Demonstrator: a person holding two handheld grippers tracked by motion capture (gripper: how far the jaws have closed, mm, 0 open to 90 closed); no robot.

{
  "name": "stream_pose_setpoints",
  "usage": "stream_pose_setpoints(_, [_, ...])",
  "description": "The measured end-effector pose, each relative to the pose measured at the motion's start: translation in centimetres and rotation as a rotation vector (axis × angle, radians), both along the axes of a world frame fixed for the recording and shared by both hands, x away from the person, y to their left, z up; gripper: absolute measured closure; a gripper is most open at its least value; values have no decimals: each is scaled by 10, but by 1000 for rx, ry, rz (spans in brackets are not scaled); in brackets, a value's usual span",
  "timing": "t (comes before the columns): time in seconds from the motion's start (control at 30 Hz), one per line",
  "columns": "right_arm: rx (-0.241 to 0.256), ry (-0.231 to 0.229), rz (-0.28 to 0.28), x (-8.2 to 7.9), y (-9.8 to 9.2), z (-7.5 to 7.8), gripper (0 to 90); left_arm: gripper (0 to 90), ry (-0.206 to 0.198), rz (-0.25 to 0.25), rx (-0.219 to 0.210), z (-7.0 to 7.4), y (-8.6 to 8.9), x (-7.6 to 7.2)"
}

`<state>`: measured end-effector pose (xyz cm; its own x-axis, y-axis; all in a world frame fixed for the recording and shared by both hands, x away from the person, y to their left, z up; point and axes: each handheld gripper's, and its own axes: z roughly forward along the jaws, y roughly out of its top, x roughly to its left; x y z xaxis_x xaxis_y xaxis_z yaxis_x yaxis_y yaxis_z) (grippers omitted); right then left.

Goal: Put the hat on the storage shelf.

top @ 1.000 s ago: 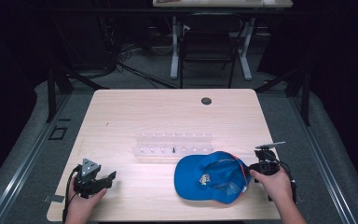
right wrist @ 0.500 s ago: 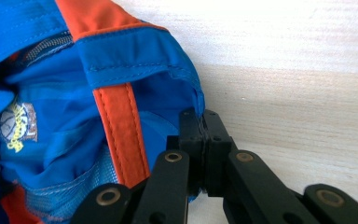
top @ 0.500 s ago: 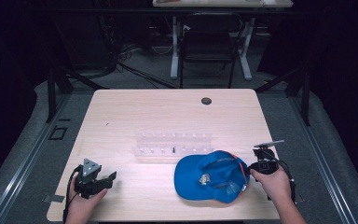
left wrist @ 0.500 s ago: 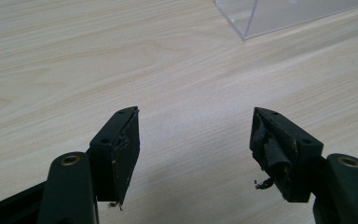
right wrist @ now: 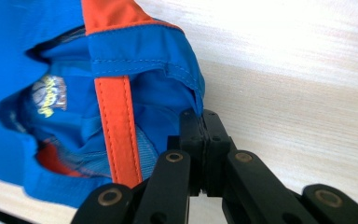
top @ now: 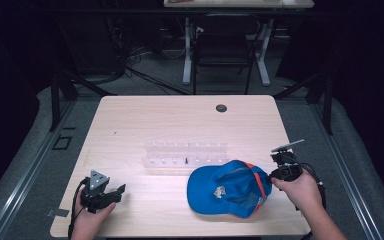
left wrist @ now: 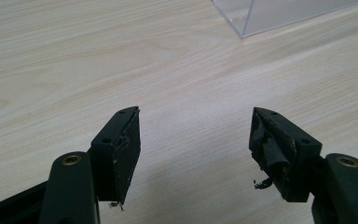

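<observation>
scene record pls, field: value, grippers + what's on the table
surface: light wood table
cap: blue cap with orange trim, lying on the table toward the person's right
cap detail: small printed patch on the blue fabric
clear item: clear plastic rack, mid-table, just behind the cap
left gripper: open, jaws wide apart, nothing between them, low over bare wood
right gripper: shut on the cap's edge
table hole: dark round grommet near the far edge

A light wooden table (top: 145, 120) was seen; just in front of a clear plastic rack (top: 186, 155) on it lay a blue cap (top: 225, 187).
</observation>
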<state>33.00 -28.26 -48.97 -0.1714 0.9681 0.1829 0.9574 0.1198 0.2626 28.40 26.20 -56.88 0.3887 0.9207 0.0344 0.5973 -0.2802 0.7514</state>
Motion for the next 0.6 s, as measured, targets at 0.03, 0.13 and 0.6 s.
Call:
stream_pose_setpoints(0.03, [0, 0, 0, 0, 0, 0, 897, 341, 0, 0, 0, 0, 0, 0])
stream_pose_setpoints(0.13, [-13, 3, 7, 0, 3, 11, 897, 341, -2, -2, 2, 0, -1, 0])
stream_pose_setpoints(0.6, [-25, 54, -3, 5, 11, 36, 899, 341, -3, -2, 7, 0, -2, -1])
